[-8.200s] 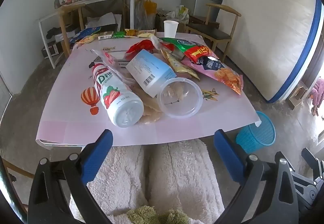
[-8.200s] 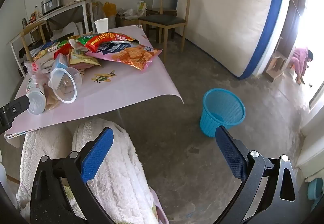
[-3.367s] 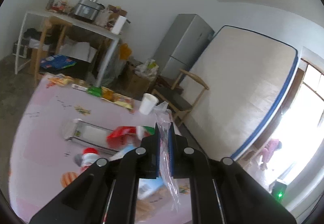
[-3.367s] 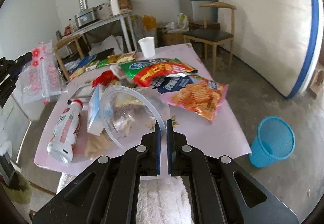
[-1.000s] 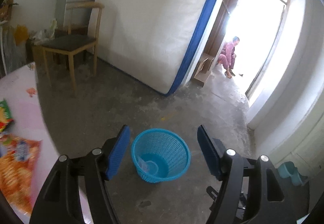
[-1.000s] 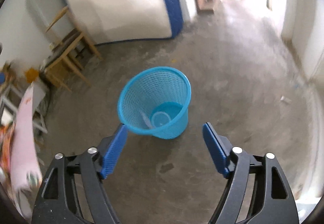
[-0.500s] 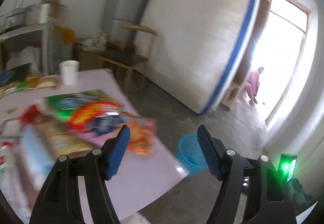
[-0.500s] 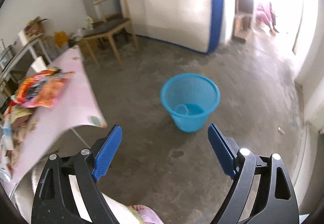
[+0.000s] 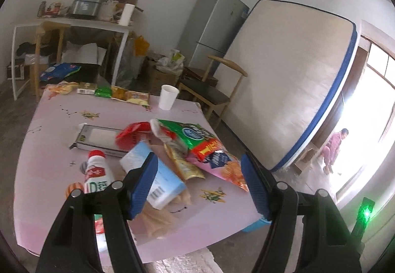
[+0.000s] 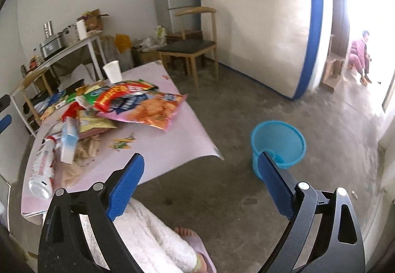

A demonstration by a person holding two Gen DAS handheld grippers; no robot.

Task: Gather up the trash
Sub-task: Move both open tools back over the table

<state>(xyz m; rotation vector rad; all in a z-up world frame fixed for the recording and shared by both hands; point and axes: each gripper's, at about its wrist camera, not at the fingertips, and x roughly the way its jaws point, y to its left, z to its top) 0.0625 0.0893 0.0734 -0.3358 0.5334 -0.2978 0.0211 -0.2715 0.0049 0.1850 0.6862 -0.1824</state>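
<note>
Now that both views have swung from the blue basket [image 10: 279, 142] back to the surface [image 9: 49, 149], a drop-off looks finished and the next pick is due. Snack bags [image 9: 209, 149], a carton [image 9: 158, 179] and a bottle [image 9: 97, 179] still lie there. Left claw [image 9: 200, 184] is open and empty; right claw [image 10: 200, 186] is empty, its jaws opening.

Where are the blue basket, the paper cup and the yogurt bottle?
blue basket [image 10: 293, 142], right wrist view, on its inner wall.
paper cup [image 9: 168, 98], left wrist view, on its side.
yogurt bottle [image 10: 43, 164], right wrist view, on its label.
</note>
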